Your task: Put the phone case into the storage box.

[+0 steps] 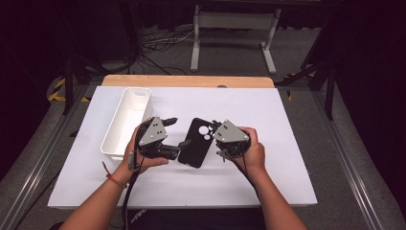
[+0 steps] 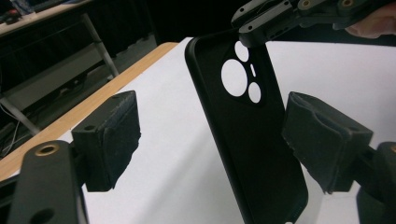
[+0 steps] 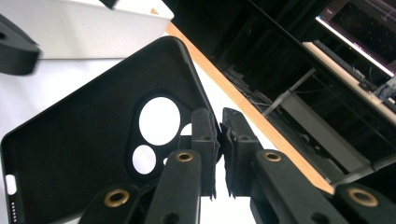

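The right gripper (image 1: 219, 135) is pinching the top edge of a black phone case (image 1: 197, 142), its jaws clamped tight on the rim beside the camera cutouts, as the right gripper view is showing with the case (image 3: 84, 154) spreading out to the left of the two pressed pads. The case is being held up off the white desk (image 1: 268, 158), tilted, near the middle of the desk between the two hands. The left gripper (image 1: 179, 132) is sitting just to the left of the case with its jaws standing wide apart; in the left gripper view the case (image 2: 247, 140) is hanging between the two pads (image 2: 112, 135), close against the right-hand one, though contact there cannot be told, and clear of the left-hand one. At the top of that view the right gripper (image 2: 261, 23) is reaching in and gripping the case's upper edge. A white plastic bin (image 1: 127, 120) is lying lengthwise along the left side of the desk, just beside the left hand (image 1: 143, 155). The right hand (image 1: 251, 151) is wrapping around its gripper's body near the case's right edge
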### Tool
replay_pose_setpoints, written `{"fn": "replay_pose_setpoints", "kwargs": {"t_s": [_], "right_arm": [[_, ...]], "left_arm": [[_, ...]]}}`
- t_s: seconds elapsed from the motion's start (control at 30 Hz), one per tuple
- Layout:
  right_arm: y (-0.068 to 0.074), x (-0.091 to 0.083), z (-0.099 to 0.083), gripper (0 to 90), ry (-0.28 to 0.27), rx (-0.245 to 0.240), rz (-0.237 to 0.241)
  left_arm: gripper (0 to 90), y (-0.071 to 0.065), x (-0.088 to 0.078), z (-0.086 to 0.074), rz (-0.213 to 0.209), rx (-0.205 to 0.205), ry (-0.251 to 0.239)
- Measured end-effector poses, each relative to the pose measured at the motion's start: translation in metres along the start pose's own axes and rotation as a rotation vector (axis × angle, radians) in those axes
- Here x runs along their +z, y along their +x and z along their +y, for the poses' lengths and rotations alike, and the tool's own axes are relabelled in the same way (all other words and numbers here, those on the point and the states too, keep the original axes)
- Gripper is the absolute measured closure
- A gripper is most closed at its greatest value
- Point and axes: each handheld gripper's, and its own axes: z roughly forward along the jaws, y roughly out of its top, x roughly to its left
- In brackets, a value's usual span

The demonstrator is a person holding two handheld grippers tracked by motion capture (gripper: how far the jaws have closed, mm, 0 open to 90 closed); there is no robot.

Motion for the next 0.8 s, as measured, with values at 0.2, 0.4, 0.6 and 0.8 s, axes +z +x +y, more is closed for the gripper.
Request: {"fn": "replay_pose_setpoints", "kwargs": {"t_s": [0.2, 0.4, 0.6, 0.8], "right_arm": [[0.009, -0.001, 0.005, 84.7, -0.011, -0.037, 0.002], [0.016, -0.005, 0.011, 84.6, -0.022, -0.088, -0.012], [0.025, -0.007, 0.016, 84.7, -0.028, -0.159, -0.040], [0.031, -0.008, 0.017, 84.6, -0.043, -0.196, -0.056]], "left_arm": [[32.2, -0.001, 0.003, 0.007, 0.018, 0.010, 0.020], [46.1, -0.001, 0.004, 0.010, 0.027, 0.029, 0.040], [54.5, 0.000, 0.002, 0.009, 0.019, 0.013, 0.032], [60.2, 0.002, 0.002, 0.009, 0.017, 0.000, 0.033]]}}
